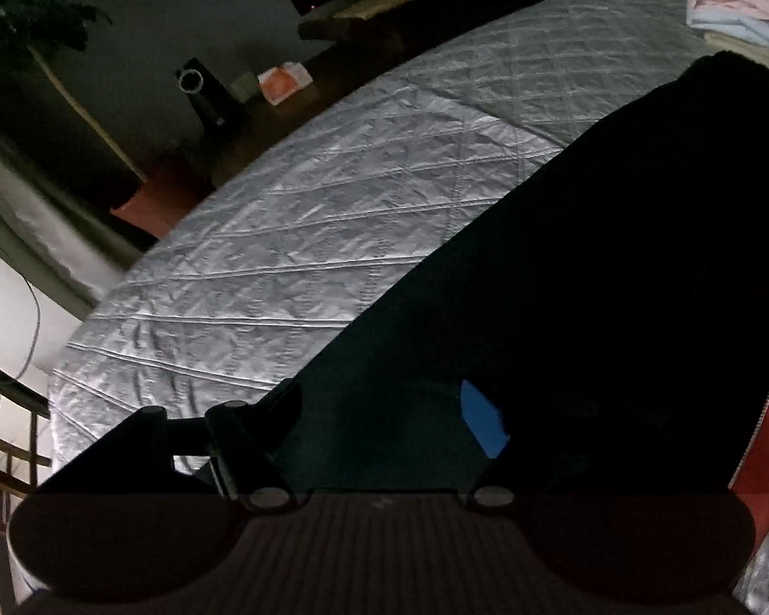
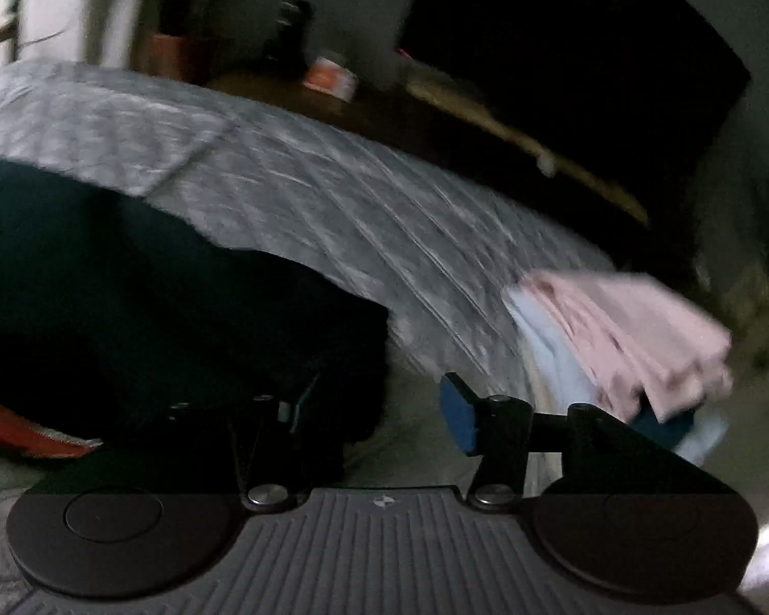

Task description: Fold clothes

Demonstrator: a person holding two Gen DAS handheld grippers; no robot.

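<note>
Lying spread across the near side of the silver-grey quilted bedspread (image 1: pixel 302 236), the large dark, almost black garment (image 1: pixel 615 266) is seen as soft, limp cloth that sags and creases rather than holding any shape. It is judged light but bulky, likely to drape and slide over the sheeny quilting, so a hold is best taken at a hem or corner where only one or two layers are pinched, not in the thick middle. The left gripper (image 1: pixel 384 430) is buried in the dark fabric; its jaws appear set apart, with cloth between them, but whether they are clamped cannot be told. The right gripper (image 2: pixel 369 410) hangs at the garment's edge with its jaws apart, one blue pad (image 2: pixel 456 415) bare over the bedspread. A folded pile of pink and pale-blue clothes (image 2: pixel 625 333) rests on the bedspread, to the right of the dark garment.
</note>
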